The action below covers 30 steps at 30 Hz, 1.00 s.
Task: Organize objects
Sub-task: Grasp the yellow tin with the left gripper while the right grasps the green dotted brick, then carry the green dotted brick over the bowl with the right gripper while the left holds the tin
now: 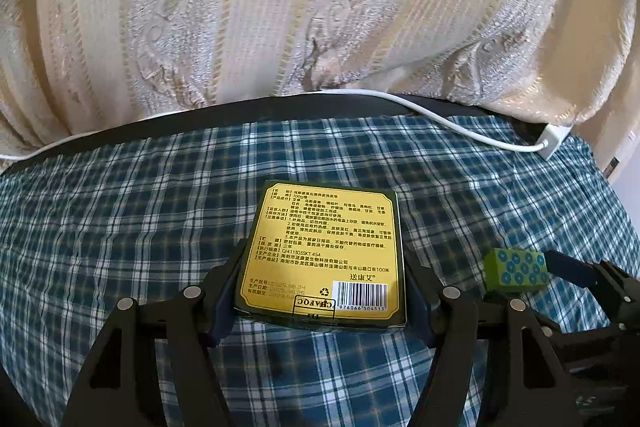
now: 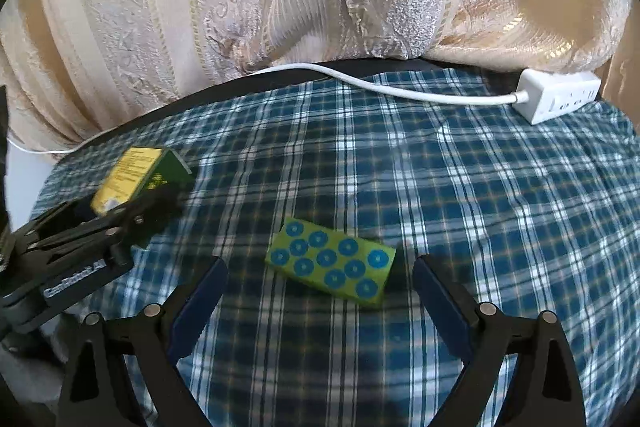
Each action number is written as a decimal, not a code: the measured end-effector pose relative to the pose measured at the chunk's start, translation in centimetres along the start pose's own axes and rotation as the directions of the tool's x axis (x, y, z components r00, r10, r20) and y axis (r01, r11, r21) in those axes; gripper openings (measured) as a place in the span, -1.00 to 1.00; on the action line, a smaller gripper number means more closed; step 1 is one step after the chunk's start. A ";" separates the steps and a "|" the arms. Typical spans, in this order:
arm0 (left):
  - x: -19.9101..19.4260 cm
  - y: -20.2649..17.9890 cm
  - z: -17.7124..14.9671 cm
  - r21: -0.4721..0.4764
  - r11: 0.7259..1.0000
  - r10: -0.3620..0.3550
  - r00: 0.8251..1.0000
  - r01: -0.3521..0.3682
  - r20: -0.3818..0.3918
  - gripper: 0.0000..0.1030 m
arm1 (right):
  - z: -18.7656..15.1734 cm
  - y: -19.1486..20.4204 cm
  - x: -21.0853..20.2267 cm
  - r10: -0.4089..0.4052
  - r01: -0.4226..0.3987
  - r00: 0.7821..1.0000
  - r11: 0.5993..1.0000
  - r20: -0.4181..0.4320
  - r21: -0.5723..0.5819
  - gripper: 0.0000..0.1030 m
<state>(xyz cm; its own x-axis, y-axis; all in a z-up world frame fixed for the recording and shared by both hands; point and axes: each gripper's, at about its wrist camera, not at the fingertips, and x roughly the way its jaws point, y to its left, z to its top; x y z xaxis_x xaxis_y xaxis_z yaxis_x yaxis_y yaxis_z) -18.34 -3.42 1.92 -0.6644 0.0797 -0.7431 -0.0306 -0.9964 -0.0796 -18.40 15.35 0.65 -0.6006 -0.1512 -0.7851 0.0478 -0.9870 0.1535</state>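
Left hand-held gripper [image 1: 320, 291] clamps the green-and-gold box [image 1: 324, 251] above the plaid cloth [image 1: 120, 207], while beside that box the right hand-held gripper [image 2: 320, 291] stands wide open around the green dotted block [image 2: 332, 263], not touching it.

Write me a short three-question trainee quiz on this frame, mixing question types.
1. True or false: the left tongs are clamped on the gold-labelled box.
2. What lies between the open right tongs? A) the white power strip B) the green block with blue circles C) nothing
3. What covers the surface under both items?

Key
1. True: both pads press the box's sides.
2. B; the pads stand clear of it.
3. A blue plaid cloth.
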 end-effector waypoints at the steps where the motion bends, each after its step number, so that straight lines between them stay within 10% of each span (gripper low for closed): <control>1: 0.0 0.1 0.0 -0.004 1.000 0.001 1.000 -0.001 -0.002 0.34 | 0.1 0.1 0.1 -0.009 0.009 1.000 1.000 0.001 -0.003 0.80; 11: 0.2 -0.1 -0.3 0.002 1.000 0.001 1.000 -0.001 -0.011 0.34 | 0.4 1.3 0.8 -0.126 0.127 0.992 0.989 0.017 -0.073 0.34; 30: -1.2 -1.7 -0.2 0.032 0.999 -0.032 0.999 0.032 0.009 0.34 | -2.3 -0.7 -3.3 -0.110 0.110 0.994 0.994 0.017 -0.021 0.34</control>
<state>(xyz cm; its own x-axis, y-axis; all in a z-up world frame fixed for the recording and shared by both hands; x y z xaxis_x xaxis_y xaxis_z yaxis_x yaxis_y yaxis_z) -17.32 -1.83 2.81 -0.6701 0.1112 -0.7339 -0.0753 -0.9938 -0.0818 -14.59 16.38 1.74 -0.6157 -0.0409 -0.7869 -0.0017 -0.9986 0.0531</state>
